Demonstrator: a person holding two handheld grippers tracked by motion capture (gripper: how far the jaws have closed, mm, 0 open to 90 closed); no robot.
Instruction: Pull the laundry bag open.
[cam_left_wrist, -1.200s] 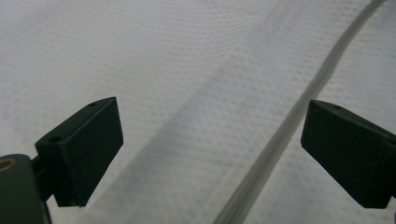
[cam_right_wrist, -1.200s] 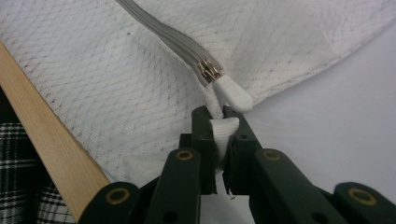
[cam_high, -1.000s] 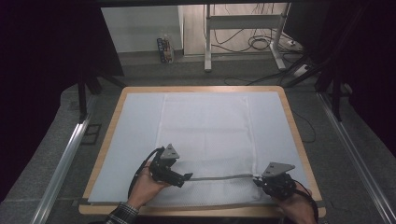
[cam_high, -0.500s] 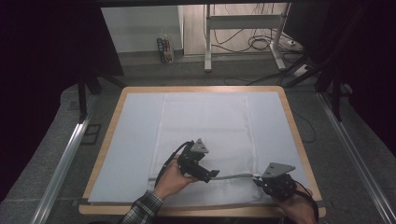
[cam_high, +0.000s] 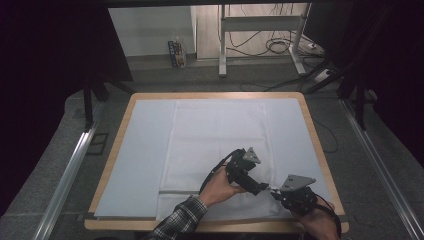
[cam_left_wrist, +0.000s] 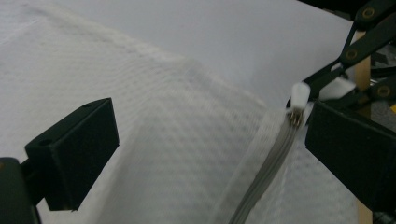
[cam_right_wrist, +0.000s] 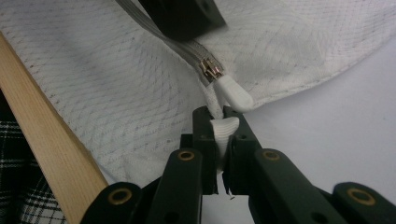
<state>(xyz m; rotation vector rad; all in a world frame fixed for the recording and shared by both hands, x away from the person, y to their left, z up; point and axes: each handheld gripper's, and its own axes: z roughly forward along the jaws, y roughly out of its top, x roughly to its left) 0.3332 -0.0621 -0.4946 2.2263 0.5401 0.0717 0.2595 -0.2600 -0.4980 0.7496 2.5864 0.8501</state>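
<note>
The job in hand looks like closing the zip (cam_right_wrist: 187, 49) of a white mesh bag (cam_high: 220, 145) that lies flat on the bench (cam_high: 310, 125), its zip end toward the person. The right claw (cam_right_wrist: 219, 122) is clamped on a white fabric tab (cam_right_wrist: 223, 133) at the bag's corner, pinning that end near the bench's front edge. Just beyond it sits the slider (cam_right_wrist: 211, 69) with its white pull (cam_right_wrist: 236, 95), nearly at the end of the zip. The left claw (cam_left_wrist: 205, 140) stands apart: in the left gripper view its jaws straddle the zip tape (cam_left_wrist: 268, 172) with nothing pressed between them, one jaw just beside the pull (cam_left_wrist: 299, 95). In the high view the two claws (cam_high: 267, 189) are close together at the bag's right front corner. My guess is the zip run is about done; next, the left claw should either pinch the pull for the last bit or lift clear, while the right hold stays firm.
</note>
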